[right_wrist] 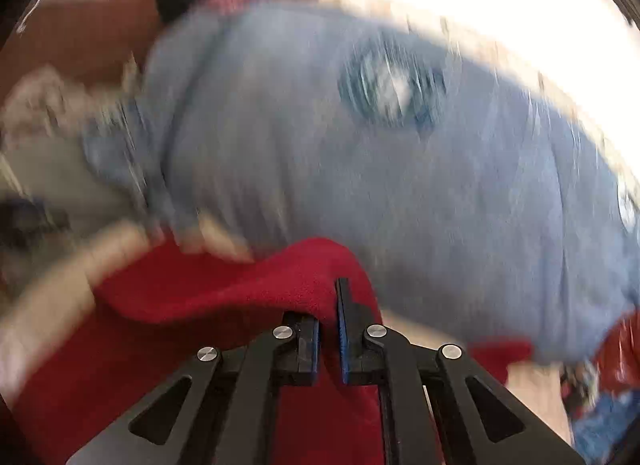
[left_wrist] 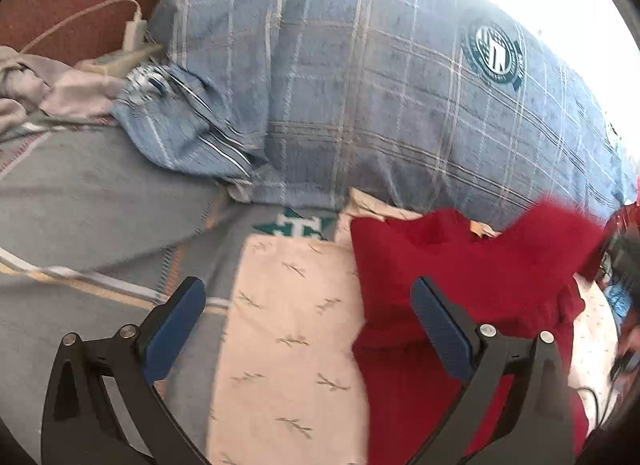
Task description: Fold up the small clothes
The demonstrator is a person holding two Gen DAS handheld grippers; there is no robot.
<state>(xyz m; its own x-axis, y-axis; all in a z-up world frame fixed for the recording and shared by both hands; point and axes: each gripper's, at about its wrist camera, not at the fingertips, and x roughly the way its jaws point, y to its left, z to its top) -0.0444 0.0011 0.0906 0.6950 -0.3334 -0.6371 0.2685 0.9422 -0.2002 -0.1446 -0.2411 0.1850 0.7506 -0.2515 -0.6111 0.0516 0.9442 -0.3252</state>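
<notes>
Cloth is what the coming move turns on: a red garment [left_wrist: 460, 265] is spread on a pale printed sheet [left_wrist: 280, 325], and its far right edge is pinched and lifted by the right gripper [right_wrist: 329, 329], fingers pressed together on the fold. The left gripper [left_wrist: 308, 329] is held spread and empty, over the garment's left edge (the nearer side for it). A blue checked pillow [left_wrist: 360, 85] lies just behind, crowding the far side.

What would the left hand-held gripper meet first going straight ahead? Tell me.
Probably the pale leaf-print cloth lying flat ahead of the open left hand-held gripper, close beside the red garment; depth is unclear.
</notes>
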